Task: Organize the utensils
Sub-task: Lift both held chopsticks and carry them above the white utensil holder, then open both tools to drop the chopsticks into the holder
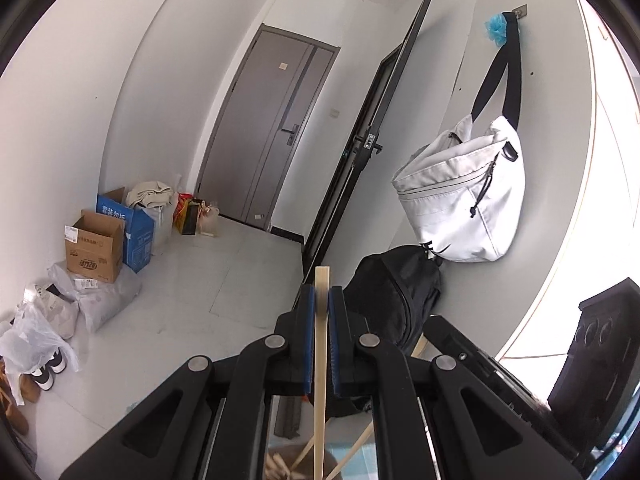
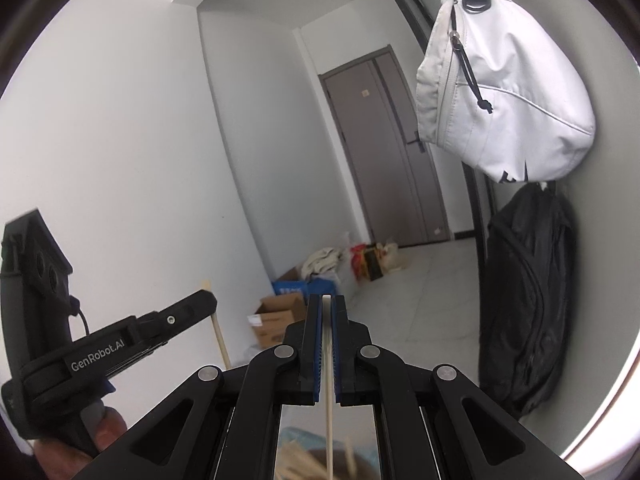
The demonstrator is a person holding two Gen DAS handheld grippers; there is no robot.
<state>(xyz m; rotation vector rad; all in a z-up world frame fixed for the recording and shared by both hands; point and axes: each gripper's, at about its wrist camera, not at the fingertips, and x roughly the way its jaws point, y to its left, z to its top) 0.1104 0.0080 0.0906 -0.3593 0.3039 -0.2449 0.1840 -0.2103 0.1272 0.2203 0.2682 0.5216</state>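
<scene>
My left gripper [image 1: 322, 300] is shut on a pale wooden chopstick [image 1: 321, 360] that runs up between the blue pads and pokes out past the fingertips. My right gripper [image 2: 326, 304] is shut on a thinner pale chopstick [image 2: 328, 380]. The left gripper also shows in the right wrist view [image 2: 200, 300] at the lower left, with its chopstick [image 2: 218, 332] standing upright. Several more wooden chopsticks [image 1: 280, 464] lie low under both grippers, also seen in the right wrist view [image 2: 300, 460], mostly hidden by the gripper bodies.
Both cameras point up into a hallway with a grey door [image 1: 264, 132]. A white bag [image 1: 468, 196] hangs on the right wall above a black backpack [image 1: 396, 296]. Cardboard boxes [image 1: 96, 244], bags and shoes [image 1: 44, 372] line the left wall.
</scene>
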